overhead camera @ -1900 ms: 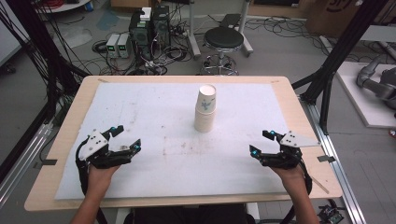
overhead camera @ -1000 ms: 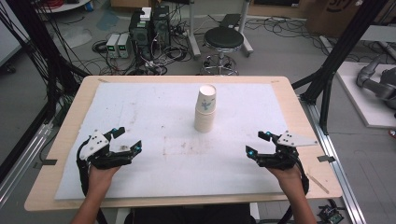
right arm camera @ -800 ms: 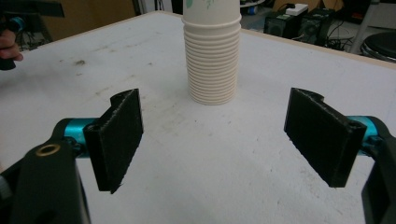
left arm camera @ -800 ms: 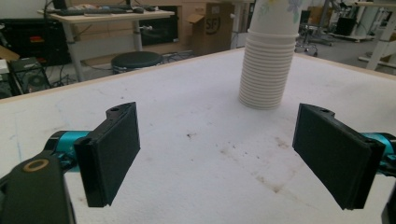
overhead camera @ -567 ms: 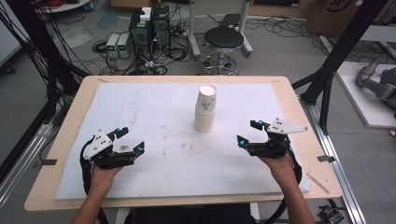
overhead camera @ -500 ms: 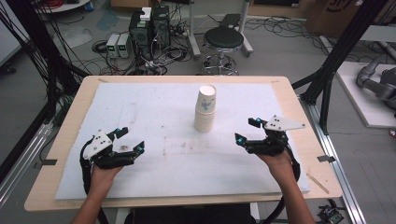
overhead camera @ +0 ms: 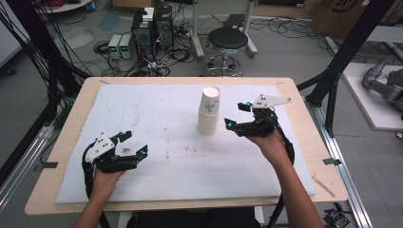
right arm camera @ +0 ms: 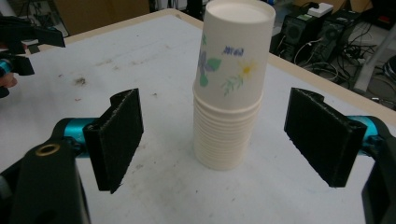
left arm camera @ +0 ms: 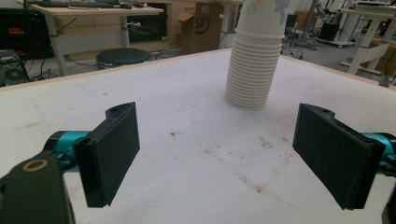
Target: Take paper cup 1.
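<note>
The right gripper (overhead camera: pixel 236 115), jaws wide, is held level just beside the stack of paper cups (overhead camera: pixel 209 110). The left gripper (overhead camera: pixel 134 144), also wide, rests low near the table's (overhead camera: pixel 304 142) front edge.

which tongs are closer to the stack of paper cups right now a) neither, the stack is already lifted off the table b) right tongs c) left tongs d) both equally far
b: in the high view the right tongs sit open just beside the stack of paper cups, which stands on the table, while the left tongs are open near the front left.
</note>
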Action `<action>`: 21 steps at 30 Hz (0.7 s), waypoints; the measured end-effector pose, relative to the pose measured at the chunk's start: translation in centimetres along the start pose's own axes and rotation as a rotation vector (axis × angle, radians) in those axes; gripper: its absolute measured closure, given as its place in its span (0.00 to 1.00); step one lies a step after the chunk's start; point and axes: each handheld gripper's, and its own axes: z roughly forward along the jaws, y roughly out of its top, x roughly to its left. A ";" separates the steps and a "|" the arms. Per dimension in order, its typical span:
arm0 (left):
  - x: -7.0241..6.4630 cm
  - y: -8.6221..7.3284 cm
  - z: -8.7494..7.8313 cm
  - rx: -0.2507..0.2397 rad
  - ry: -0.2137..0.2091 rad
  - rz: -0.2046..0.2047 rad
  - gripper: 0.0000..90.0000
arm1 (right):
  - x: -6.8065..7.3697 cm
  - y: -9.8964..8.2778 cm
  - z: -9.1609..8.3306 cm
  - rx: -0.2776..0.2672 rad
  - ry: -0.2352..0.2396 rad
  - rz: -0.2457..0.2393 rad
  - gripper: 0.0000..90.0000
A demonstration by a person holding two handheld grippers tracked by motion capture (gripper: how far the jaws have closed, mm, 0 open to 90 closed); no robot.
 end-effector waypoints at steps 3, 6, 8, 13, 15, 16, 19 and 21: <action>-0.1 0.0 0.2 0.009 -0.005 -0.003 0.16 | -0.3 1.5 1.1 0.020 0.009 -0.006 0.22; -0.1 -0.1 0.3 0.013 -0.009 -0.004 0.16 | -0.8 2.7 2.3 0.038 0.009 0.004 0.22; -0.1 -0.1 0.3 0.011 -0.014 -0.005 0.16 | -1.1 3.4 3.2 0.054 0.004 -0.001 0.22; 0.0 -0.1 0.3 0.016 -0.016 -0.009 0.17 | -1.6 4.8 5.4 0.094 0.006 0.003 0.22; 0.0 -0.1 0.3 0.015 -0.016 -0.012 0.17 | -1.8 5.0 5.7 0.097 0.008 0.006 0.22; 0.0 -0.1 0.3 0.015 -0.016 -0.012 0.17 | -1.9 5.1 6.0 0.102 0.012 0.011 0.22; 0.1 -0.2 0.3 0.014 -0.013 -0.015 0.17 | -2.4 5.2 6.9 0.119 0.016 0.032 0.22; 0.2 -0.2 0.3 0.014 -0.013 -0.018 0.17 | -2.7 5.2 7.4 0.125 0.022 0.041 0.22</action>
